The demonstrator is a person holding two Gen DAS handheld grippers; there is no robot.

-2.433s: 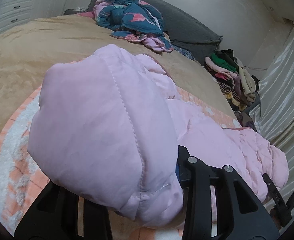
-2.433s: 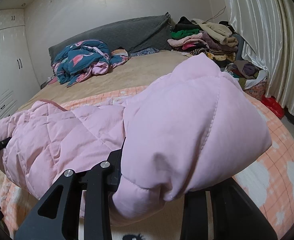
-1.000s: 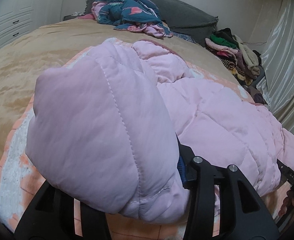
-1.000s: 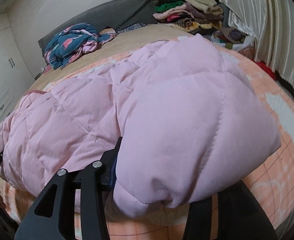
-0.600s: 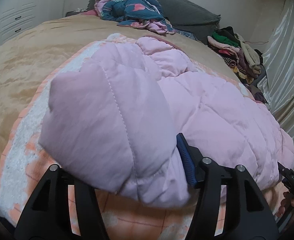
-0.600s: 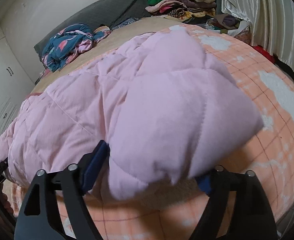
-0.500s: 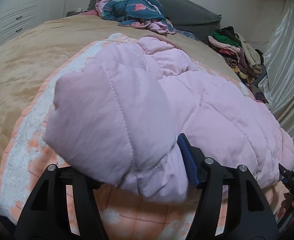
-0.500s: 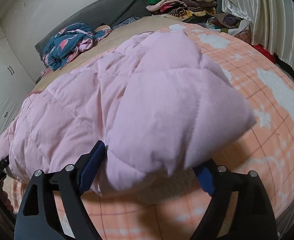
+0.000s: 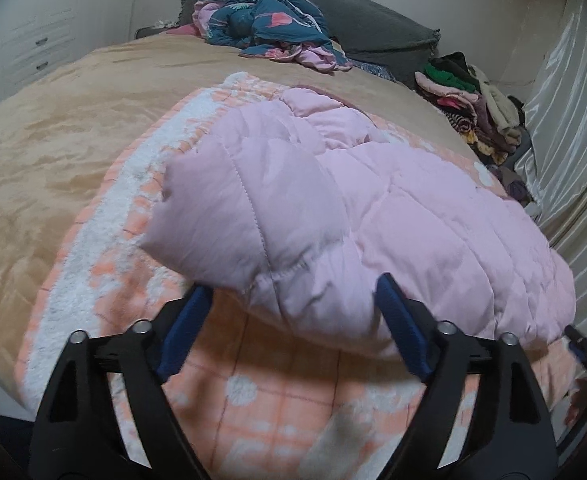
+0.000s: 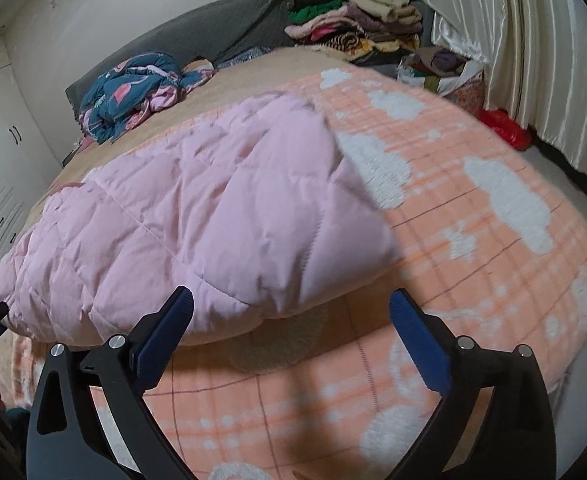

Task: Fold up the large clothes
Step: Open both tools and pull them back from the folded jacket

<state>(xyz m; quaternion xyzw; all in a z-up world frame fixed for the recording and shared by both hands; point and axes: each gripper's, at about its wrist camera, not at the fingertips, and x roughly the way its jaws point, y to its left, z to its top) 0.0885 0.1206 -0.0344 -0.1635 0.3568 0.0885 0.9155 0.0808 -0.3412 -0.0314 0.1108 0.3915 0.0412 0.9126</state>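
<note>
The pink quilted jacket (image 9: 373, 216) lies folded on the bed's orange blanket (image 10: 473, 240), long axis running crosswise between the left gripper (image 9: 293, 320) and right gripper (image 10: 289, 332), whose fingers spread wide, empty, just short of its near corners.

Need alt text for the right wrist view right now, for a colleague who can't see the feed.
The right gripper is open, its blue-padded fingers spread just short of the near edge of a pink quilted puffer jacket. The jacket lies on an orange-and-white plaid blanket on the bed. Behind are a crumpled blue flamingo-print garment and a pile of folded clothes.
</note>
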